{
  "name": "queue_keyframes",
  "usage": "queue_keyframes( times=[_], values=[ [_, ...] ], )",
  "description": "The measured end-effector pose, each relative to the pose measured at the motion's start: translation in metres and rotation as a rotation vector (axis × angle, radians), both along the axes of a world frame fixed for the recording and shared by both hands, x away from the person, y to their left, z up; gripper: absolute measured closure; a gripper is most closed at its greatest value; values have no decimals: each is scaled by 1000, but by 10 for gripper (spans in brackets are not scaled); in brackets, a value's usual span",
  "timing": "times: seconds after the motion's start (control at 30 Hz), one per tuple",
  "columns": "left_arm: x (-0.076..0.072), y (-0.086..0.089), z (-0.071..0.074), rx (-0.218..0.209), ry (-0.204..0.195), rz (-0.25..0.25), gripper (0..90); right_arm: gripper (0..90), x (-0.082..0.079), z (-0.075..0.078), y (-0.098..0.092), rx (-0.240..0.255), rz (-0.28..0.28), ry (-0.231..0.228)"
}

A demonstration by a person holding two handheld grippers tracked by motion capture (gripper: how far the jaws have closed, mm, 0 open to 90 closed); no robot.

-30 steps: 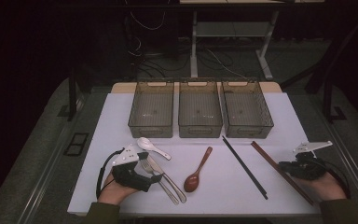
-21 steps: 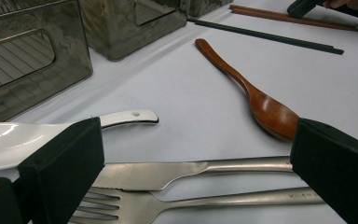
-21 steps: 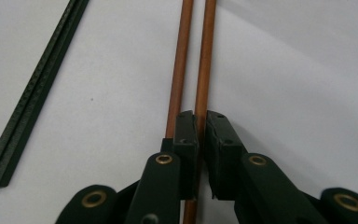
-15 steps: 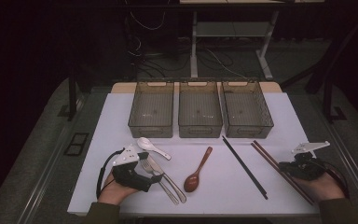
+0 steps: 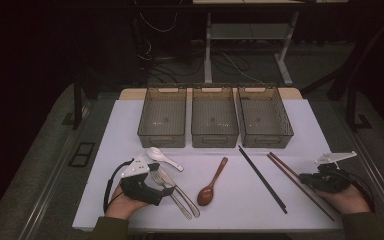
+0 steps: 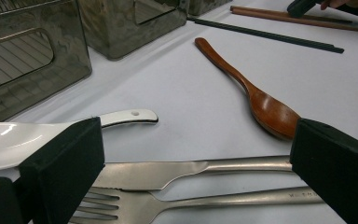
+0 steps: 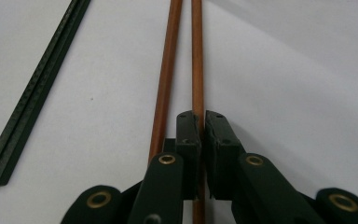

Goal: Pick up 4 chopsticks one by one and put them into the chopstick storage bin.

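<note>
The brown chopsticks (image 5: 300, 185), 2 thin sticks side by side, lie slantwise near the right edge of the table (image 5: 260, 220), running from below the right bin toward the front right corner. The right tool (image 7: 200, 122) is clenched on 1 of them: its jaws have just been closing, and in the right gripper view the right-hand stick passes between the nearly touching pads while the other runs free just beside the left jaw. Bare table lies on either side of the pair, with the black chopsticks (image 5: 263, 179) well apart toward the middle. The left tool (image 6: 191, 154) rests near the front left corner, jaws spread wide, with the fork (image 6: 177, 201) and knife (image 6: 191, 168) lying between them untouched; the white spoon (image 6: 37, 135) is just behind its left jaw. The wooden spoon (image 5: 211, 183) lies mid-table. 3 bins (image 5: 215, 141) stand along the back edge. Compared with 1 second ago, both hands and all cutlery sit in the same places.
</note>
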State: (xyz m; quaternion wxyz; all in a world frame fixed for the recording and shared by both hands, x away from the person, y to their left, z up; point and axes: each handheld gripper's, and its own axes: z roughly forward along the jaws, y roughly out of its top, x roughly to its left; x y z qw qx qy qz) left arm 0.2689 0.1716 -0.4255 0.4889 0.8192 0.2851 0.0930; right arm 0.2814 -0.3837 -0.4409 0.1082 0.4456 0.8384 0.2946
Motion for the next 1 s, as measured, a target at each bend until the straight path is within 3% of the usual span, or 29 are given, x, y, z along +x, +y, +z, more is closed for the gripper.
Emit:
queue_keyframes(
  times=[0.3, 0.47, 1.0],
  values=[
    [0, 0, 0, -2, 3, 1, 21, 844, -1, 0, 2, -25, 12, -18],
    [0, 0, 0, 0, 3, 1, 21, 845, 1, 3, 1, 8, 9, -13],
    [0, 0, 0, -3, 7, -3, 21, 845, -1, 21, 0, 106, 46, -62]
  ],
)
